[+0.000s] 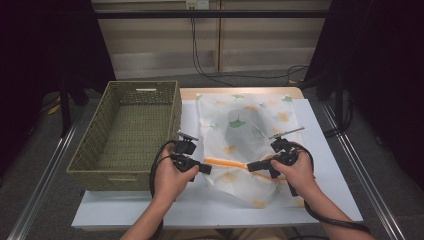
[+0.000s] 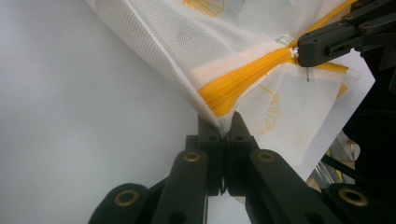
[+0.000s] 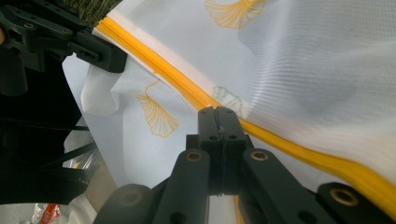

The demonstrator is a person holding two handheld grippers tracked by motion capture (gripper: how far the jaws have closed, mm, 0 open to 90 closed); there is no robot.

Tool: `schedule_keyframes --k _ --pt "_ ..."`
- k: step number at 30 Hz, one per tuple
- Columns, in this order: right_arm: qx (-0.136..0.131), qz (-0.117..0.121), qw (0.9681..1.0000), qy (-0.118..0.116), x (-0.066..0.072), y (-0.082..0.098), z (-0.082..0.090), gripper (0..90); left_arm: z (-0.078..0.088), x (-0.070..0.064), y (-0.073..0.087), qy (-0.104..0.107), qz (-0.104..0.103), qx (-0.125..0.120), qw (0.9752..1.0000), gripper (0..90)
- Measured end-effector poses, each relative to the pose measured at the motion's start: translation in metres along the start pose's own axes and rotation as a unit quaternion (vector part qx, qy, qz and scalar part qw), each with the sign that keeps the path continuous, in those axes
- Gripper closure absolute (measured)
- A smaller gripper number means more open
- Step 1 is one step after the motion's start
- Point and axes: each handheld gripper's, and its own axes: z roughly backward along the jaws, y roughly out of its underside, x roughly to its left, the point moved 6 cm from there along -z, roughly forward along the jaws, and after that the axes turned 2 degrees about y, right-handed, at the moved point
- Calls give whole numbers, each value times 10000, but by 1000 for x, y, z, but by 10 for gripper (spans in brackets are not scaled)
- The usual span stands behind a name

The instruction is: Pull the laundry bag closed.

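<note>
Right of the woven basket (image 1: 127, 135), on the white surface (image 1: 320, 165), lies the mesh bag (image 1: 245, 125). Left gripper (image 1: 206, 168) has its jaws clamped on the bag's corner at the orange zipper's (image 2: 243, 84) end; right gripper (image 1: 251, 166) pinches the zipper line farther along.

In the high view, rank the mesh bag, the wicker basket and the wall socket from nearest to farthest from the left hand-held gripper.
1. Mesh bag: pinched at its corner by the left hand-held gripper, stretching to its right.
2. Wicker basket: just to its left, near wall beside the hand.
3. Wall socket: far back, top of the view.
</note>
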Motion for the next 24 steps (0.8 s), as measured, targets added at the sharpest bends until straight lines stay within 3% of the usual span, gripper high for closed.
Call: schedule_keyframes --k 4,5,6,16,17,18,24 --pt "-5 -16 10000 -8 -1 1 2 900 -1 -2 -1 22 -51 40 10000 881" --pt "-14 -30 10000 -2 -2 2 3 900 -4 -6 -3 21 201 -160 9997 882" --pt "0 -35 10000 48 -3 3 4 900 -1 -2 -2 -25 -38 21 10000 882" --pt "-122 -186 9997 73 -16 10 18 900 1 1 -3 -16 98 -21 9999 882" --pt "-113 -183 9997 75 -17 11 19 900 -1 -2 -4 30 289 -141 9995 882" --pt "-117 -199 9997 93 -18 11 20 900 2 2 -2 -2 54 40 10000 882" --pt "-192 -230 9995 90 -20 13 24 900 2 2 -3 -17 103 8 9999 882"
